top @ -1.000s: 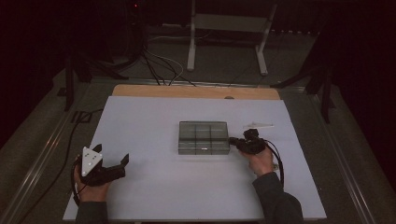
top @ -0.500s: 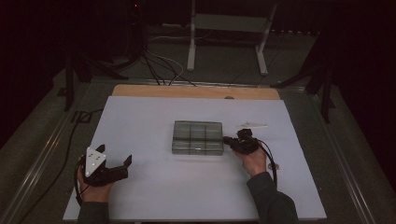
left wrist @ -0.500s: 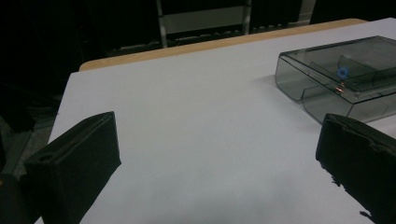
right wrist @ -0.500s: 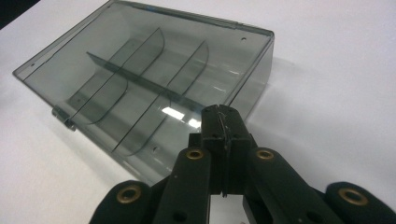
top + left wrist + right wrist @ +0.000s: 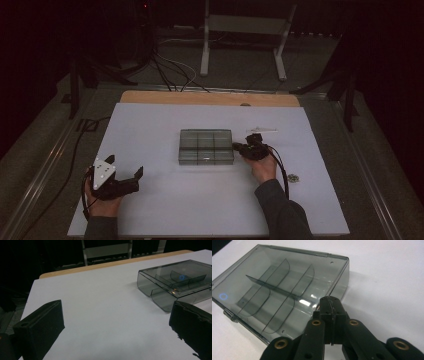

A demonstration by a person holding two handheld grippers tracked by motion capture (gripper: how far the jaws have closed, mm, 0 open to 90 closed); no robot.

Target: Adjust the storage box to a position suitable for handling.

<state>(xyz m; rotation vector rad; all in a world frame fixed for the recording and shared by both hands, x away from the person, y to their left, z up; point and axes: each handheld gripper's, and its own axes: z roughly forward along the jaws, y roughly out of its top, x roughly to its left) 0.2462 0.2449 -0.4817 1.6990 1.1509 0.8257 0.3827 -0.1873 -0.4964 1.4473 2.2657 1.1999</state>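
Here right gripper (image 5: 330, 301) seen with jaws pressed together, tips against box (image 5: 284, 287) edge; left gripper (image 5: 117, 325) held wide apart, box ahead.

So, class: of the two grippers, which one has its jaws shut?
The right gripper, beside the grey compartment box: in its own view the two jaws meet tip to tip. The left gripper, near the table's front left corner, has jaws standing wide apart.

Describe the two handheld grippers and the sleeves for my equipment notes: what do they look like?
Both are black. The left gripper carries a grey three-cornered plate with small dark dots, and its jaws end in blocky black pads. The right gripper shows brass-coloured rivets on black linkage bars in its own view; a thin black cable trails from it. Both sleeves are dark grey.
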